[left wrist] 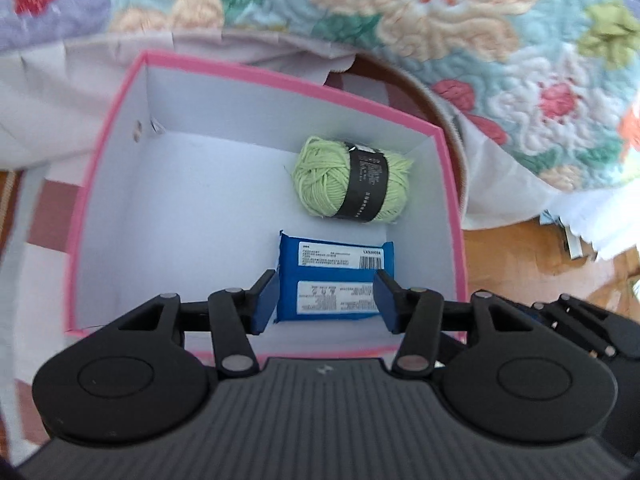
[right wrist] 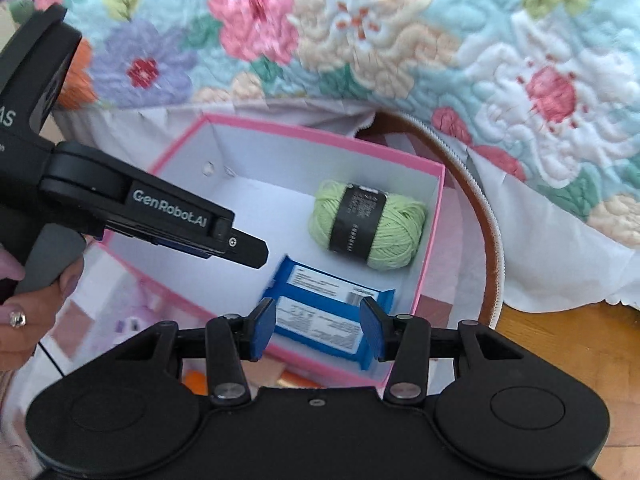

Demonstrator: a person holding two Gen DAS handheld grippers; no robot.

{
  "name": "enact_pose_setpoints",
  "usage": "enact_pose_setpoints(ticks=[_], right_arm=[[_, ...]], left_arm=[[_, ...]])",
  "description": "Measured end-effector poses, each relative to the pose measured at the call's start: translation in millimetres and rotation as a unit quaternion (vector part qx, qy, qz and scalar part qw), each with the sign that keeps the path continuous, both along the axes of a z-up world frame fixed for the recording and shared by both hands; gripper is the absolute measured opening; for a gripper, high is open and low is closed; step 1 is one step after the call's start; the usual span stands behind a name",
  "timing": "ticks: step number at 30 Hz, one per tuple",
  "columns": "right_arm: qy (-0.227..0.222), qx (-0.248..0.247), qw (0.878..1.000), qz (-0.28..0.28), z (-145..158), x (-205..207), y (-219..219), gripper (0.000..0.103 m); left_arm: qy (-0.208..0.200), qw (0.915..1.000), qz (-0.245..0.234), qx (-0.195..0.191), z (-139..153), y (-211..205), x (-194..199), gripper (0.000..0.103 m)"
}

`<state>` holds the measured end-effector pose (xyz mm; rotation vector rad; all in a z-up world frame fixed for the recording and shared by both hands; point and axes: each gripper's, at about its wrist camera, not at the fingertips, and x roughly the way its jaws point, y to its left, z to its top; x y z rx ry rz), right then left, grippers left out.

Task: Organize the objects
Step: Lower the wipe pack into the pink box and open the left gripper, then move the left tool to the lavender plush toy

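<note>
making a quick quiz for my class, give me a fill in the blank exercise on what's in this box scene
1. The box has white inner walls and a rim coloured ____.
2. The ball of yarn in the box is light ____ with a dark band around it.
3. The flat packet lying nearer the camera than the yarn is ____.
4. The number of things lying inside the box is ____.

Missing words: pink; green; blue; two
</note>
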<state>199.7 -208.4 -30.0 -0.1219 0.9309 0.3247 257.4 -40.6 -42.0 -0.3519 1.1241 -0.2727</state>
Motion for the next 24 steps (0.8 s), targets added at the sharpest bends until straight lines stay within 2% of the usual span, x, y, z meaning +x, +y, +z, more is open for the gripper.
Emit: enact_pose_setpoints(ticks=[6,11,15,21,24], right_arm=[[-0.025,0.034,0.999,0.020,44.6,-43.9,6.6,0.054],[-0.058,0.026,0.996,0.069,69.1,-85.8,23.3,0.057],[-0.060,0.031,0.994,0.083,75.1,-112.8,36.6,0.059],[-0.056,0.042,0.990,0.121,75.9,-150.0,55.3,0.060],[-0.060,0.047,0.987,0.140,80.3,-162.7,63.6,0.064]], left_arm=[[-0.025,0.9993,-0.026,0.014,49.0,17.0,-19.6,0.056],[-0.040,0.9976,-0.041,0.038,79.3,28.6,-51.9,0.059],[-0.055,0.9953,-0.057,0.055,96.6,36.2,-77.8,0.064],[-0.055,0.9949,-0.049,0.069,107.1,55.9,-115.7,0.065],[-0.058,0.9937,-0.051,0.082,109.2,60.8,-133.5,0.067]])
